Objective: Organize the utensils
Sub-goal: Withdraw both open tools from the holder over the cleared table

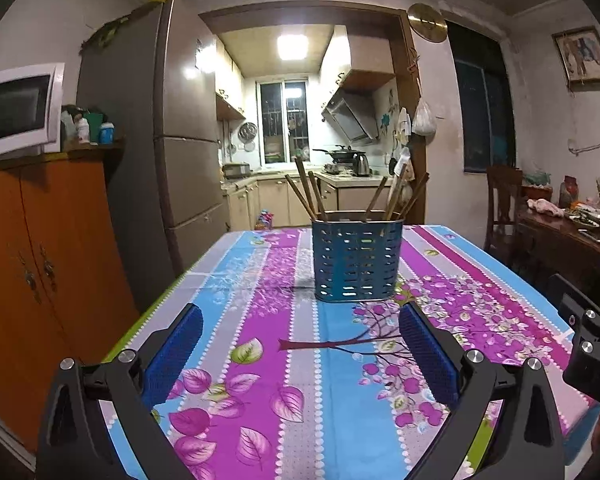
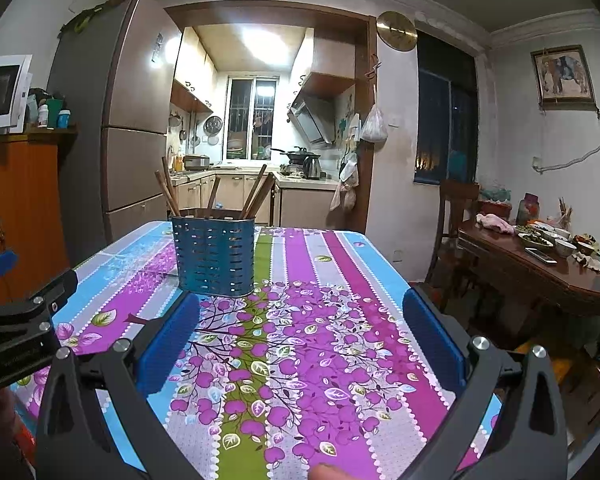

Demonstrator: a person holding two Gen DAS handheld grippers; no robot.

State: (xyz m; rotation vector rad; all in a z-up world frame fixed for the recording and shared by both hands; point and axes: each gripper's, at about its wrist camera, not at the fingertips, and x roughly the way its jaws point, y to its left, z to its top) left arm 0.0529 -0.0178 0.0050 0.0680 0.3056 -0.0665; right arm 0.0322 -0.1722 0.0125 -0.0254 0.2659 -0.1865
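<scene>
Evidently, with both the left gripper (image 1: 300, 344) and right gripper (image 2: 300, 336) held empty, jaws apart, the blue holder (image 1: 358, 260) of chopsticks (image 1: 312, 196), upright mid-surface, could be tipped if a splayed stick is caught.

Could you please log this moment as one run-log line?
left gripper: open, empty | right gripper: open, empty | chopsticks in blue holder | tablecloth: no loose utensils

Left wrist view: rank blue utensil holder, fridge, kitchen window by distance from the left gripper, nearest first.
From the left gripper:
1. Blue utensil holder, on the table straight ahead, slightly right.
2. Fridge, standing past the table's far left corner.
3. Kitchen window, on the kitchen's back wall.
</scene>
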